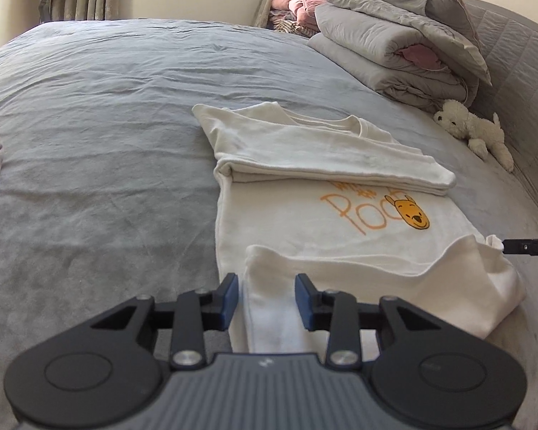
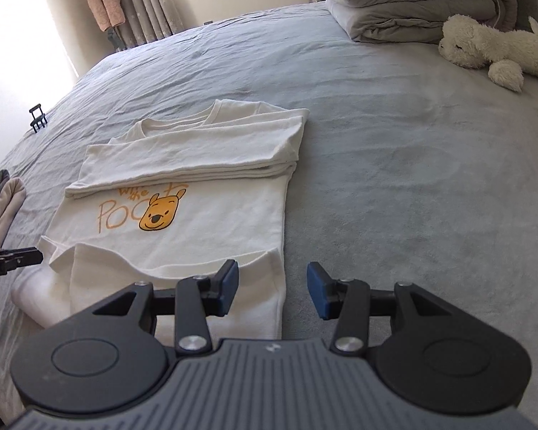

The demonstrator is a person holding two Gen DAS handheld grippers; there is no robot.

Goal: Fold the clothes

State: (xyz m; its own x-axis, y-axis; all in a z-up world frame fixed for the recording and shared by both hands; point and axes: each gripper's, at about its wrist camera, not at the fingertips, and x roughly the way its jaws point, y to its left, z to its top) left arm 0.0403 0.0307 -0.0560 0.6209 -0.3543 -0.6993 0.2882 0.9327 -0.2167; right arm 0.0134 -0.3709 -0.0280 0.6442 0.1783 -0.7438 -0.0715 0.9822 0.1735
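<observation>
T-shirt [image 1: 305, 222] lies part-folded on the bed [image 1: 107, 143]; left gripper [image 1: 266, 295] and right gripper [image 2: 272, 288] hover wide, straddling its near corners, seemingly to grasp them

The left tool [image 1: 266, 295] is low and points forward. Its two blue pads [image 1: 229, 295] are wide apart and hold nothing. The right tool [image 2: 273, 288] is low too, with its blue pads [image 2: 321, 295] spread wide and nothing between them. The two tools sit side by side.
</observation>
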